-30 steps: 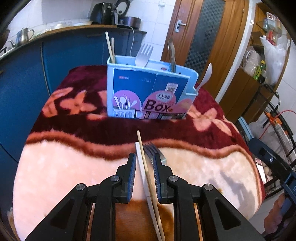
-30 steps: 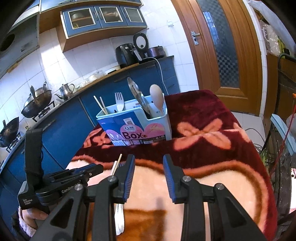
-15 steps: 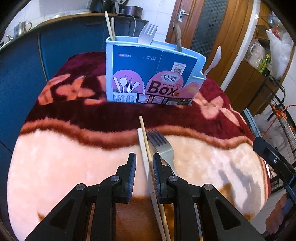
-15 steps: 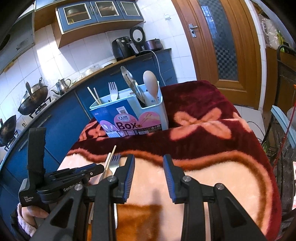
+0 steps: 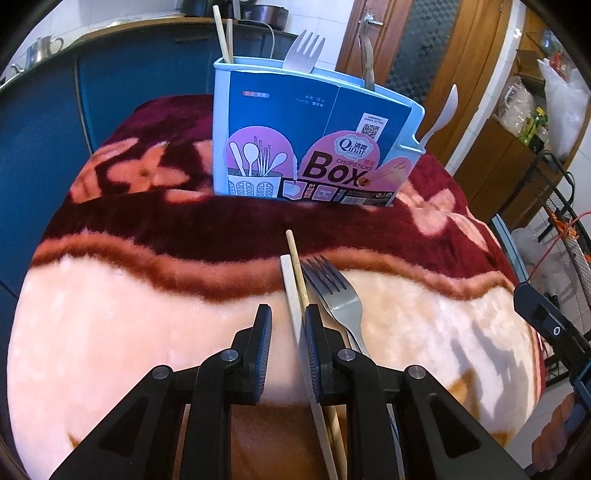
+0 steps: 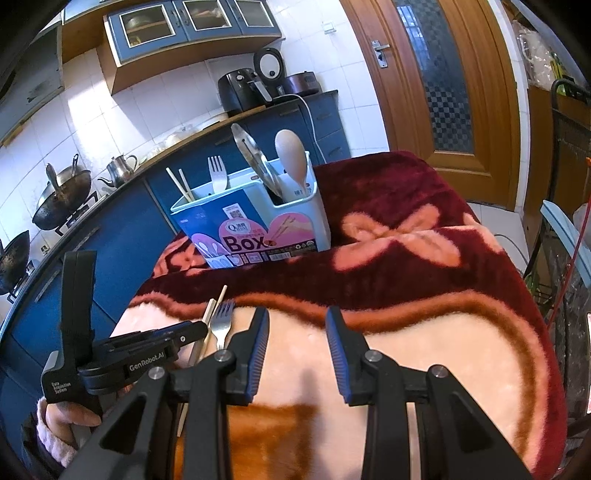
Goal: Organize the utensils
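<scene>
Utensils lie loose on the blanket [image 5: 110,325] that covers the table: a white chopstick [image 5: 291,295], a wooden chopstick [image 5: 297,266] and two stacked forks [image 5: 334,291], side by side and pointing toward the holder. In the left wrist view the wooden chopstick lies partly over the white one, and the forks sit just to their right.

Utensil holder [image 5: 295,140], pale blue with a printed card sleeve marked "Box", stands upright on the dark red part of the blanket, beyond the loose pieces. It holds a pair of chopsticks [image 5: 223,33], a fork [image 5: 304,50], tongs [image 6: 255,155] and a spoon [image 6: 291,155]. In the right wrist view the tongs and spoon occupy the end compartment nearest the door [image 6: 443,92].

Left gripper [image 5: 285,321] hangs low over the blanket. Its jaws stand narrowly apart, with both loose chopsticks running between them. The chopsticks lie against the right-hand pad; a gap shows at the left-hand pad, so nothing is clamped. A hand [image 6: 70,417] in a pink cuff holds this gripper.

Right gripper [image 6: 297,334] hovers above the pale part of the blanket, to the right of the forks. Its jaws are parted and hold nothing.
</scene>
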`<state>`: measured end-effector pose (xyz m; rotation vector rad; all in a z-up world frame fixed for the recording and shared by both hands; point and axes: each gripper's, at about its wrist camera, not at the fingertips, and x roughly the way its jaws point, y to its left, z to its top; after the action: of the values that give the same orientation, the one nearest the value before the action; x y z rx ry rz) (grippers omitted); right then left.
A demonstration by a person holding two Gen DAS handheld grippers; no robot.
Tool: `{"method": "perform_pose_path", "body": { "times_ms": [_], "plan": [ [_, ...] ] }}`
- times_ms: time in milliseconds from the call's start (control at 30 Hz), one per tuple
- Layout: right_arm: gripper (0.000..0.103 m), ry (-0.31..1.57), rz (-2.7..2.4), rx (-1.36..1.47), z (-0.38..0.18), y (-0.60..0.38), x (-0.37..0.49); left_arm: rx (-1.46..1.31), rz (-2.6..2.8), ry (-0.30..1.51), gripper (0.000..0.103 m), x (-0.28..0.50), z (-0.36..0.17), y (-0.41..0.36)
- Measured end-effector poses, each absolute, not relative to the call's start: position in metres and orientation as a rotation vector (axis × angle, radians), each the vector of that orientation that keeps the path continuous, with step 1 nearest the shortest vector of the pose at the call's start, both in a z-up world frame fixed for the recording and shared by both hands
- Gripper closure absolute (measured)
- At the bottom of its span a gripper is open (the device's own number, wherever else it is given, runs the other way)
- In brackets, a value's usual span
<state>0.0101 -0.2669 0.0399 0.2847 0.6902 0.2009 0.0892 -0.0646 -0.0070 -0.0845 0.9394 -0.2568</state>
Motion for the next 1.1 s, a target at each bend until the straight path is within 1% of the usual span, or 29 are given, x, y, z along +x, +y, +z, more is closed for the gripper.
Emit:
{"method": "perform_pose_path", "body": {
  "times_ms": [233, 500, 567, 633, 967, 1100],
  "plan": [
    [0.068, 0.690, 0.201, 0.285, 0.039, -0.267, 0.010, -0.083, -0.273, 0.962, 0.084, 0.092, -0.007, -0.063],
    [0.068, 0.692, 0.201, 0.285, 0.039, -0.267, 0.010, -0.134, -0.382, 1.072, 0.088, 0.111, -0.011, -0.063],
    [0.068, 0.693, 0.201, 0.283, 0.039, -0.267, 0.010, -0.120, -0.384, 1.071, 0.089, 0.112, -0.011, -0.065],
    [0.068, 0.696, 0.198, 0.280, 0.037, -0.267, 0.010, -0.119, -0.391, 1.069, 0.094, 0.111, -0.010, -0.067],
    [0.068, 0.706, 0.200, 0.274, 0.034, -0.262, 0.011, -0.213, -0.416, 1.034, 0.095, 0.103, -0.006, -0.053],
    [0.068, 0.721, 0.214, 0.270, 0.033, -0.257, 0.013, -0.242, -0.406, 1.005, 0.097, 0.098, 0.001, -0.040]
  ]
}}
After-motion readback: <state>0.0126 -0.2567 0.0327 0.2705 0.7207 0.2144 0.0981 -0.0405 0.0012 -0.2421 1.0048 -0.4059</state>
